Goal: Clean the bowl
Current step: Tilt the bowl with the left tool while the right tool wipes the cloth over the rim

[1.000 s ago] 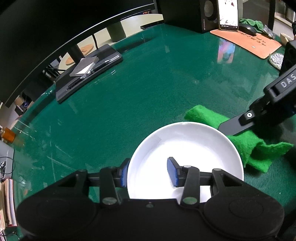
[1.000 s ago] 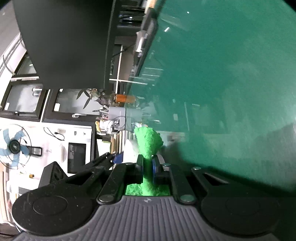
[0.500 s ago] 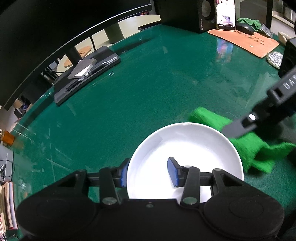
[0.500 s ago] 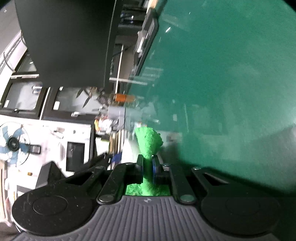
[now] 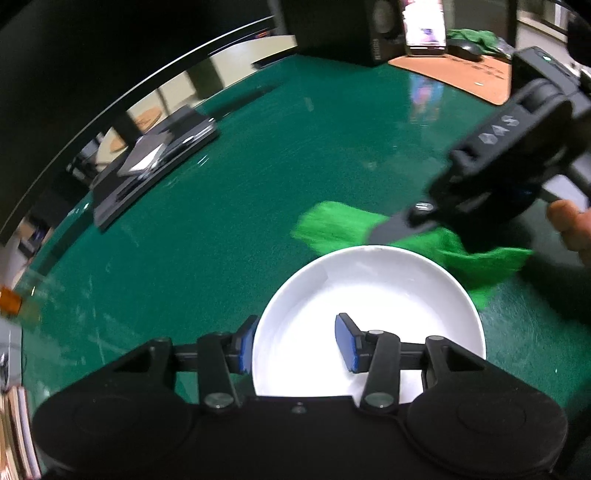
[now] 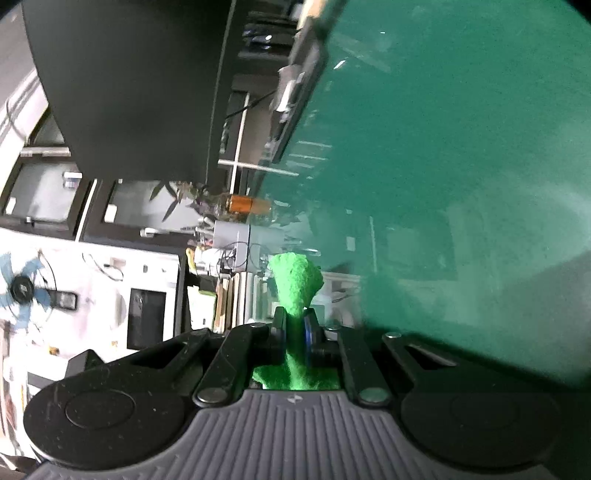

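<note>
A white bowl [image 5: 369, 295] sits on the green table in the left wrist view. My left gripper [image 5: 295, 345] straddles the bowl's near rim, one finger outside and one inside, touching the rim on the outside. My right gripper [image 5: 376, 236] is shut on a green cloth [image 5: 332, 225] and holds it just beyond the bowl's far rim. In the right wrist view the cloth [image 6: 295, 280] sticks out from between the shut fingers of my right gripper [image 6: 294, 326]; the bowl is hidden there.
A black tray with a notebook [image 5: 147, 170] lies at the far left of the green table [image 5: 258, 166]. A speaker [image 5: 373, 33], a phone [image 5: 424, 29] and an orange mat [image 5: 469, 74] stand at the back right. A person's thumb [image 5: 569, 225] shows at right.
My right gripper has lifted the green cloth off the table and raised it beside the bowl's far rim. My left gripper and the bowl have stayed in place.
</note>
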`<state>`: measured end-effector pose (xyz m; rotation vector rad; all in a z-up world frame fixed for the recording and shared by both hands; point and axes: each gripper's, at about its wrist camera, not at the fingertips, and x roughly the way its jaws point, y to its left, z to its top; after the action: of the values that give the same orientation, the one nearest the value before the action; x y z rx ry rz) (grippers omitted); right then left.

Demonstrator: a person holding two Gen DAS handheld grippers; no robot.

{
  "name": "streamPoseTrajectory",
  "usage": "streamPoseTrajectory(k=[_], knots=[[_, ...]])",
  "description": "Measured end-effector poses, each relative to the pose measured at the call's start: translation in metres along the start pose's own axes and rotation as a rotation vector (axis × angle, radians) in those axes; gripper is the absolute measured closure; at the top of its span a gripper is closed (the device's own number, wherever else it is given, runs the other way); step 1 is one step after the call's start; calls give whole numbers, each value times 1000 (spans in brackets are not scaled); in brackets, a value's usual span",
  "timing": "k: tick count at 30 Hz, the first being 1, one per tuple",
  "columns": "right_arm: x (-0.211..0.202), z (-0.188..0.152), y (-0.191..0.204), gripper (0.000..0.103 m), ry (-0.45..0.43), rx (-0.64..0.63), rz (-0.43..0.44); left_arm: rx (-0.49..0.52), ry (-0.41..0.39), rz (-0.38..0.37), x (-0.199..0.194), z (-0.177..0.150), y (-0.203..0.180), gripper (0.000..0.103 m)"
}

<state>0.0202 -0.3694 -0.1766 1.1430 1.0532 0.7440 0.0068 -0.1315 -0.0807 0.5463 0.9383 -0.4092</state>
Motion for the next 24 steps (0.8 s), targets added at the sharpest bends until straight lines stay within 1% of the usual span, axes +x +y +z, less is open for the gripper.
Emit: streamPoseTrajectory(k=[3, 6, 7, 9, 10, 11, 12, 14, 15, 16, 17, 18, 21, 24], knots=[[-16, -20, -8, 92, 2, 42, -11, 12, -4, -13, 1, 1, 1, 59], [-19, -25, -12, 93, 2, 51, -8, -13, 14, -23, 3, 4, 3, 60], [-20, -26, -12, 93, -7, 52, -7, -59, 25, -24, 3, 5, 6, 60], [-23, -26, -12, 92, -23, 53, -6, -219, 16, -18, -4, 0, 15, 58], [-24, -26, -12, 92, -29, 53, -7, -299, 13, -10, -9, -5, 17, 52], [-25, -26, -12, 92, -36, 54, -8, -377, 13, 2, -14, -11, 19, 41], [-27, -26, -12, 92, -44, 56, -9, -425, 15, 9, -18, -17, 18, 38], [-30, -27, -15, 92, -64, 69, -11, -464, 23, 6, -21, -25, 14, 39], [-30, -27, -15, 92, -69, 73, -11, -459, 32, 5, -20, -27, 11, 43], [-30, -27, -15, 92, -70, 73, -11, -442, 43, 11, -18, -29, 8, 61], [-29, -27, -14, 92, -69, 71, -11, -425, 54, 17, -16, -30, 4, 72], [-28, -27, -14, 92, -65, 68, -11, -407, 56, 23, -15, -30, 3, 79], [-27, -30, -12, 91, -50, 64, -13, -329, 56, -7, -11, -27, 9, 79], [-26, -31, -11, 91, -39, 70, -10, -226, 60, -28, -6, -21, 14, 76]])
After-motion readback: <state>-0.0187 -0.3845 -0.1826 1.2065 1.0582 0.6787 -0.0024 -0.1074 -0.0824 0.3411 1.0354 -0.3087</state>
